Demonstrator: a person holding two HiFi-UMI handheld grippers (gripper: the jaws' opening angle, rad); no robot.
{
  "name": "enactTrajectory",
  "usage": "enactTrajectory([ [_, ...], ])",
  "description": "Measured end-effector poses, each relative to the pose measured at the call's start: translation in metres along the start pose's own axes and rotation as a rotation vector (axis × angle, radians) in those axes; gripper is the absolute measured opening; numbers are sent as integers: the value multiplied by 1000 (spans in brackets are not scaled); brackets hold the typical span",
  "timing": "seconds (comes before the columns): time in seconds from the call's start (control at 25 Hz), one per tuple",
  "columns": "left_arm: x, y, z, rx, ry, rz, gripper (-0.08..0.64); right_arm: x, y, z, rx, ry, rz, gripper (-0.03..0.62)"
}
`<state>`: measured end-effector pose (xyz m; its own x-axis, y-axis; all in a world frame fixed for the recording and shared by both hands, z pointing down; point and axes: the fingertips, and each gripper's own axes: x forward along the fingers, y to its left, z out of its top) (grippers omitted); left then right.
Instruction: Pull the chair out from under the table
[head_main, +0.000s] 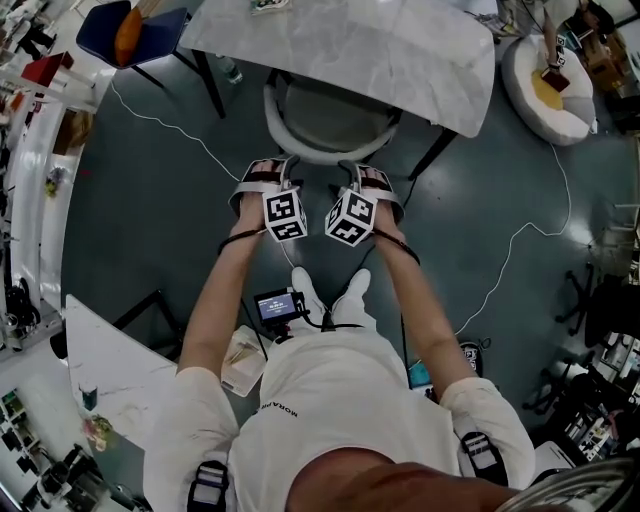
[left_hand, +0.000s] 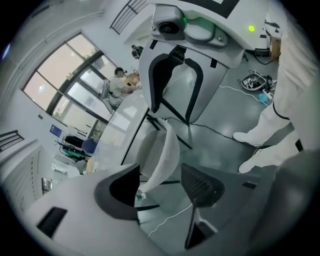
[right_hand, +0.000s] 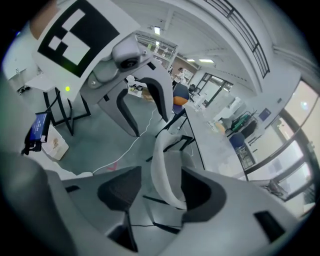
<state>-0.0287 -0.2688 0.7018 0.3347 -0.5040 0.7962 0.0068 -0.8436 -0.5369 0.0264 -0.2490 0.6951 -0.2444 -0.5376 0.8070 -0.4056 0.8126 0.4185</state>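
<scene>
Grey floor (head_main: 150, 220) surrounds the chair (head_main: 330, 150) tucked under the table (head_main: 340, 50); left gripper (head_main: 266, 168) and right gripper (head_main: 368, 172) hold their fingers (left_hand: 200, 184) apart astride its back rim, so it seems best to close both squarely on it, then pull evenly back.

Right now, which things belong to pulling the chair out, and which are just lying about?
Job: white chair, table, left tool and right tool, both open at its backrest.
Lying about: floor cable, blue chair, round cushion seat, paper bag.
</scene>
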Motion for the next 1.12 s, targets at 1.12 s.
enactTrajectory([
  [1.12,112,-4,-50,292,53,-37,275,127,5,-18,-135,84,-12,270],
])
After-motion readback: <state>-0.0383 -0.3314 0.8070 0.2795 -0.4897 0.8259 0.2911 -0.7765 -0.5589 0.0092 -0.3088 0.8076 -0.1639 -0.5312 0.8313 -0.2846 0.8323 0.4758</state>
